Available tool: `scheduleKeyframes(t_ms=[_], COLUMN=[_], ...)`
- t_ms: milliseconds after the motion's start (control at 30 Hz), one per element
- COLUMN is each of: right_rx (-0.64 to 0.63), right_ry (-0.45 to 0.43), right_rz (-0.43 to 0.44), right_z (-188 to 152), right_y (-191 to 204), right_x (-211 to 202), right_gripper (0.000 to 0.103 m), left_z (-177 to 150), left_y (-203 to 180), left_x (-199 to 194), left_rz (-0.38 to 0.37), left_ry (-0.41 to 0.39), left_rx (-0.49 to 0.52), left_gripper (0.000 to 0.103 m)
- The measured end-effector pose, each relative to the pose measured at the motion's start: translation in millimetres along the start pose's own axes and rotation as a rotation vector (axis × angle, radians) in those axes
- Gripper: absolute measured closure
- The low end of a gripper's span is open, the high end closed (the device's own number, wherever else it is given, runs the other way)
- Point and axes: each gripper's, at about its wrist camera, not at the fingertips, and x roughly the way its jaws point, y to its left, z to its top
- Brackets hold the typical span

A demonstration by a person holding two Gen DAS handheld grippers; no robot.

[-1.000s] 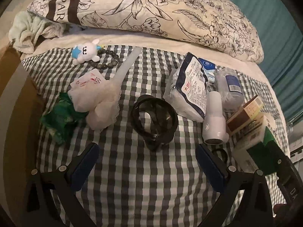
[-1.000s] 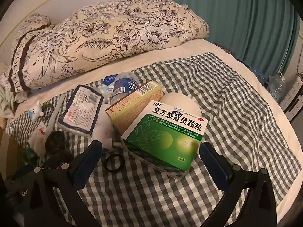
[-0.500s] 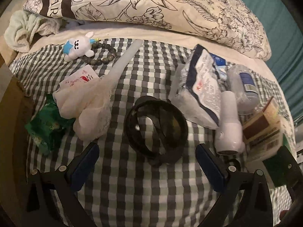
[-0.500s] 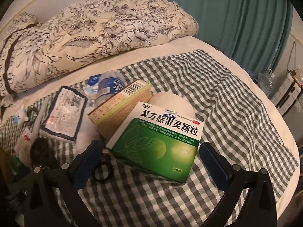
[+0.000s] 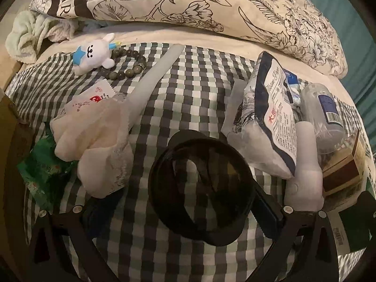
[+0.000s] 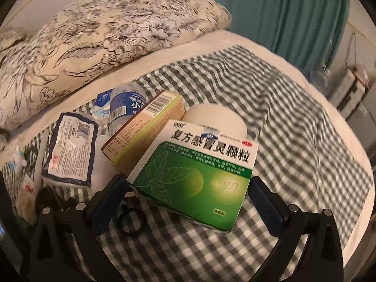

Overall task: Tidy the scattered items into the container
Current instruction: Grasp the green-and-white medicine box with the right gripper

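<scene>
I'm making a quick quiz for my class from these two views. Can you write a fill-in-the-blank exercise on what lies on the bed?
1. The open left gripper reaches around the dark coiled ____.
2. The open right gripper has its fingers on either side of the ____ medicine box.
3. The toy rabbit lies beside a string of ____.
4. The cloth under the items has a ____ pattern.

Missing words: belt; green; beads; checked
</scene>
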Motion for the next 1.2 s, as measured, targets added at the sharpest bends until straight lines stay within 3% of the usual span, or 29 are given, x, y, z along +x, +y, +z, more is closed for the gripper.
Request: scheduleKeyframes(t_ms=[333, 433, 500, 533, 633, 733, 833, 933, 967, 1067, 1200], right_rx=[0.024, 0.023, 0.008, -0.004, -0.077, -0.105, -0.025, 0.043, 0.037, -0.027, -0.106], right_ry=[-0.009, 0.010, 0.024, 0.030, 0.075, 0.099, 0.075, 0.058, 0.057, 0.081, 0.033], right_rz=[0.017, 0.063, 0.090, 0.095, 0.012, 0.029, 0.101, 0.208, 0.202, 0.162, 0.138], right_z=[2.3, 0.7, -1.2, -2.1, -3.7, -6.8, -10.0, -12.5, -13.9, -16.1, -7.7], right_y=[-4.7, -15.8, -24.2, -27.8, -37.7, -53.0, -66.1, -59.3, -53.7, -37.6, -47.0], right_x=[6.4, 6.4, 7.2, 7.4, 13.3, 15.3, 6.0, 1.3, 1.3, 2.3, -12.7], right_gripper=[0.000, 0.000, 0.000, 0.000, 0.000, 0.000, 0.000, 0.000, 0.000, 0.000, 0.000], left_z=[-11.4, -12.8, -10.9, -9.5, -9.6, -11.7, -11.9, -12.4, -12.4, -12.1, -12.1], left_y=[0.3, 7.4, 12.9, 16.1, 23.0, 26.7, 23.6, 19.6, 18.4, 16.3, 16.2], left_x=[-4.1, -6.9, -8.6, -9.4, -11.5, -13.7, -13.8, -13.4, -12.8, -10.3, -8.7], left_rz=[-0.076, -0.085, -0.077, -0.073, -0.091, -0.106, -0.093, -0.102, -0.106, -0.096, -0.111], left_ry=[-0.050, -0.047, -0.052, -0.052, -0.048, -0.051, -0.046, -0.044, -0.043, -0.047, -0.060], left_rx=[0.088, 0.096, 0.092, 0.086, 0.080, 0.074, 0.074, 0.074, 0.074, 0.085, 0.105], left_gripper=[0.004, 0.017, 0.034, 0.038, 0.046, 0.045, 0.042, 0.027, 0.022, 0.021, 0.021])
